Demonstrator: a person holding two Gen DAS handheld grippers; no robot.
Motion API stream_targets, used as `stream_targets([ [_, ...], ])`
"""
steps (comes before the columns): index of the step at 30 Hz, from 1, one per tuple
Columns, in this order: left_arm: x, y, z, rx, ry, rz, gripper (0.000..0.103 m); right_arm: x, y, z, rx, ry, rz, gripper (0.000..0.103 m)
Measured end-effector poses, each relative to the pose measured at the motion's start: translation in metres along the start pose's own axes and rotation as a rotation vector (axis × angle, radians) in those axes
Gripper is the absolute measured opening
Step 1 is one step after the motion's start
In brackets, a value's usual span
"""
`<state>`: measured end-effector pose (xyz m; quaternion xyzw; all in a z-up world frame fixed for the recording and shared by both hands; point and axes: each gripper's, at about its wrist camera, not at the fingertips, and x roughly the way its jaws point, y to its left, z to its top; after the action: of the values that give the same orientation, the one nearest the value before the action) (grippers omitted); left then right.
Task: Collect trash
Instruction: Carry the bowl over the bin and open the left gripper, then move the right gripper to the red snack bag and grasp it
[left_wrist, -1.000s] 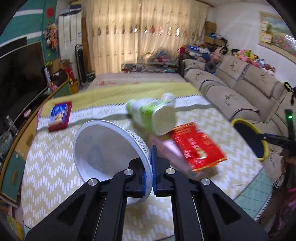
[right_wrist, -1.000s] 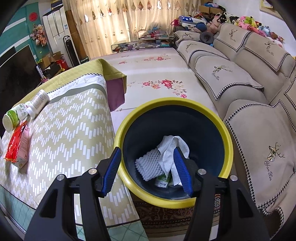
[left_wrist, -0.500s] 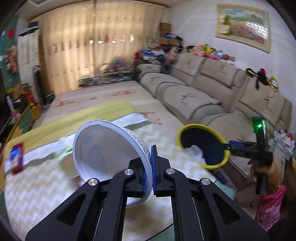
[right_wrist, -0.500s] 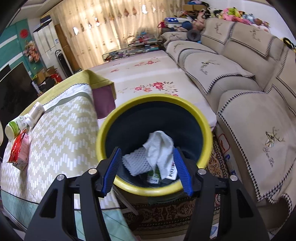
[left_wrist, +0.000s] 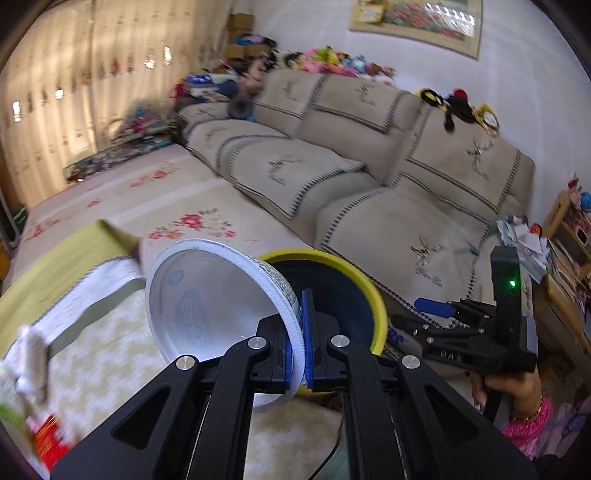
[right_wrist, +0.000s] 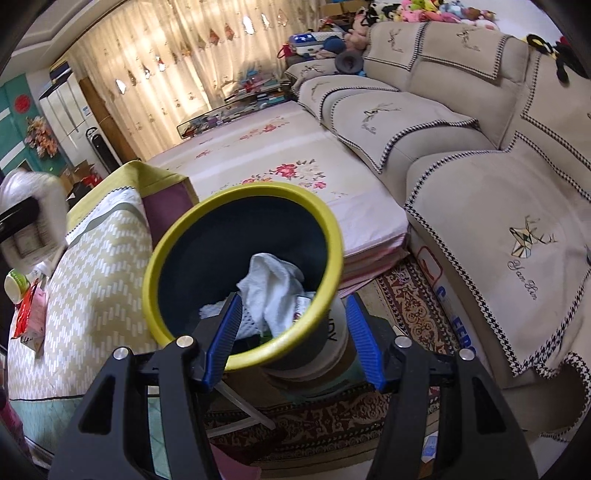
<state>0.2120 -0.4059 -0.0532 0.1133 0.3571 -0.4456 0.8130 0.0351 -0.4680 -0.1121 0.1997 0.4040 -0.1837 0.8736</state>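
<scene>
The left claw (left_wrist: 302, 343) is pinching the rim of a white paper bowl (left_wrist: 207, 295), its blue pads pressed tight on either side of the thin wall, and the bowl hangs tipped with its open mouth turned up and away from the hand. Just beyond it, toward the sofa (left_wrist: 369, 177), sits the yellow-rimmed bin (left_wrist: 354, 280), which the right claw (right_wrist: 291, 332) holds: its fingers are spread wide around the bin's lower body rather than squeezed shut (I cannot quite tell how firmly they bite). Inside the bin lies a white crumpled cloth (right_wrist: 273, 284) with some netting and scraps under it. What matters now, as I judge it, is that the bin's mouth lies ahead and slightly right of the bowl, tilted toward the bench (right_wrist: 96, 280), so the left hand is the one to carry the bowl over the rim. A red packet (right_wrist: 31, 314) and a green-labelled bottle (right_wrist: 16, 286) lie on the bench, not yet collected.
</scene>
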Motion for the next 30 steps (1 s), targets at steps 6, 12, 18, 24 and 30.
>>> stream_targets([
  [6, 0.069, -0.019, 0.02, 0.011, 0.079, -0.023, 0.006, -0.001, -0.019, -0.002, 0.033, 0.003, -0.013, 0.056],
  [12, 0.126, -0.02, 0.026, -0.009, 0.152, -0.02, 0.006, 0.002, -0.029, -0.005, 0.048, 0.016, -0.016, 0.056],
  [18, 0.148, -0.008, 0.025, -0.065, 0.165, 0.004, 0.049, 0.007, -0.028, -0.007, 0.049, 0.024, -0.001, 0.056],
  [24, 0.09, 0.005, 0.02, -0.069, 0.079, 0.028, 0.057, 0.008, -0.025, -0.009, 0.043, 0.024, 0.016, 0.056],
  [30, 0.006, 0.025, 0.0, -0.135, -0.019, 0.014, 0.077, 0.005, -0.008, -0.011, 0.017, 0.026, 0.037, 0.056],
])
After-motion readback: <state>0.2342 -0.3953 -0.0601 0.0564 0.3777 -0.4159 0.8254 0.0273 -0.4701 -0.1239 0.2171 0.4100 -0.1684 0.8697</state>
